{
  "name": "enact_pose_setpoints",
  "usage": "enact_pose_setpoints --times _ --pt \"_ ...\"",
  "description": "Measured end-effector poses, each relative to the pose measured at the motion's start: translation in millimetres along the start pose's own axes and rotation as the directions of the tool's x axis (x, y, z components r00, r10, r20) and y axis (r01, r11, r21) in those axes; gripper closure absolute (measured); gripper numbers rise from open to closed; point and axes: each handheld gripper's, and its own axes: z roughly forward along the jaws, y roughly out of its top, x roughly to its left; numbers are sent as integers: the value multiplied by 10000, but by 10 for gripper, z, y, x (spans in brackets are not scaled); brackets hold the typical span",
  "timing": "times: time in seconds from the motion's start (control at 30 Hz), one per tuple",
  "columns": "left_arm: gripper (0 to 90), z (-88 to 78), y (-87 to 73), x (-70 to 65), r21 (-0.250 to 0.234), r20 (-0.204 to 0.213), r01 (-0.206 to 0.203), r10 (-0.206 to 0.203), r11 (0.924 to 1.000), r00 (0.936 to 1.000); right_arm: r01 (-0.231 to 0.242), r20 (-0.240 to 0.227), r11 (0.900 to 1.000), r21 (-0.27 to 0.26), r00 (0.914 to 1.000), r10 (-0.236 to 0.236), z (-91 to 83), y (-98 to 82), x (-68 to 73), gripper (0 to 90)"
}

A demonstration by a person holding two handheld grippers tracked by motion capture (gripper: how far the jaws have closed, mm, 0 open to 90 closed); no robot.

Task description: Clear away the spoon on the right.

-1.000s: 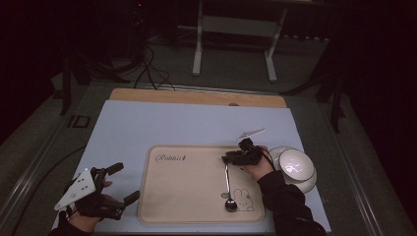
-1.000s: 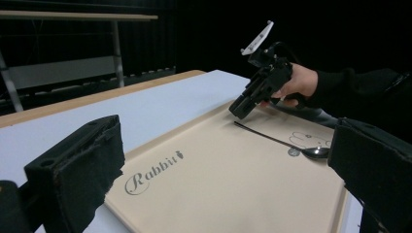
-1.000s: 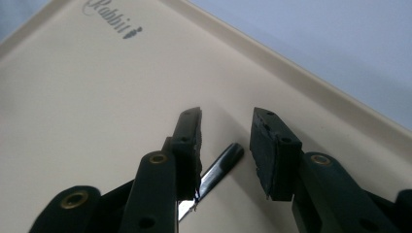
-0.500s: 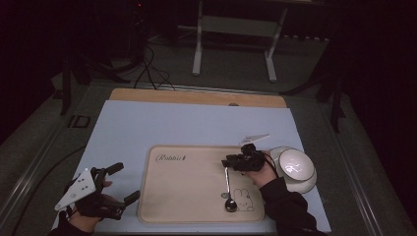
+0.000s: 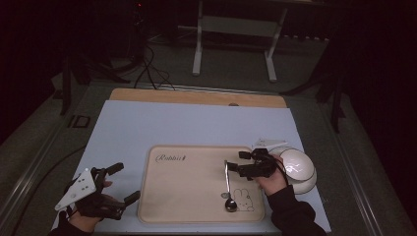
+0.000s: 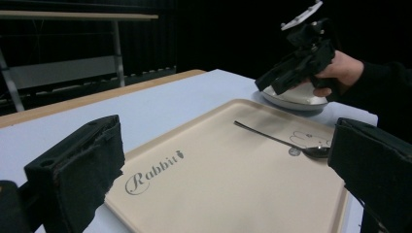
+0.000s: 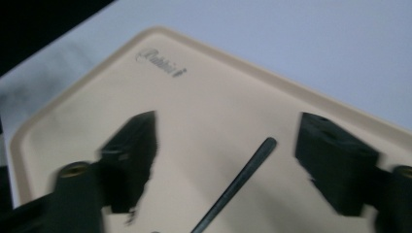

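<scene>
So you've got a beige tray (image 5: 196,187) with "Rabbit" printed on it sitting on the blue mat (image 5: 187,125), and everything else hangs off that. The spoon (image 5: 228,184) lies flat on the tray's right half, bowl end toward you next to the little bunny drawing, handle pointing away from you. Your right gripper (image 5: 235,163) hovers just over the tip of that handle with its jaws spread wide, nothing between them; in the right gripper view the handle (image 7: 238,187) runs up into the gap, touching neither jaw. A white bowl (image 5: 297,167) sits just off the tray's right edge, right behind your right hand (image 5: 269,178). Your left gripper (image 5: 123,184) is off the tray's left edge near its front corner, jaws wide apart too and empty, pointing across the tray toward the spoon (image 6: 286,141).
</scene>
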Motion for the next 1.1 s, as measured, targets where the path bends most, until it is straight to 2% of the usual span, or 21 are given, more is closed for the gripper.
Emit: enact_pose_setpoints --times 0.13,0.4,0.57,0.67,0.77,1.1 --pt "0 -3 2 -4 16 1 -30 30 10000 10000 99 284 9987 -490 9996 -85 -123 -27 70 177" --pt "0 -4 1 -3 6 -9 -15 15 10000 10000 309 486 9950 -946 9985 -264 -362 -154 194 178" --pt "0 -3 2 -6 20 12 -44 44 10000 10000 366 785 9922 -1194 9965 -273 -477 -280 251 179" --pt "0 -2 0 -5 27 16 -26 26 10000 10000 245 893 9888 -1471 9959 -114 -542 -355 265 179" --pt "0 -2 0 -5 26 25 -29 29 10000 10000 282 1144 9874 -1559 9934 -103 -585 -436 278 179" --pt "0 -2 -1 -8 33 85 -45 45 10000 10000 300 1545 9856 -1662 9880 -40 -662 -662 252 179"
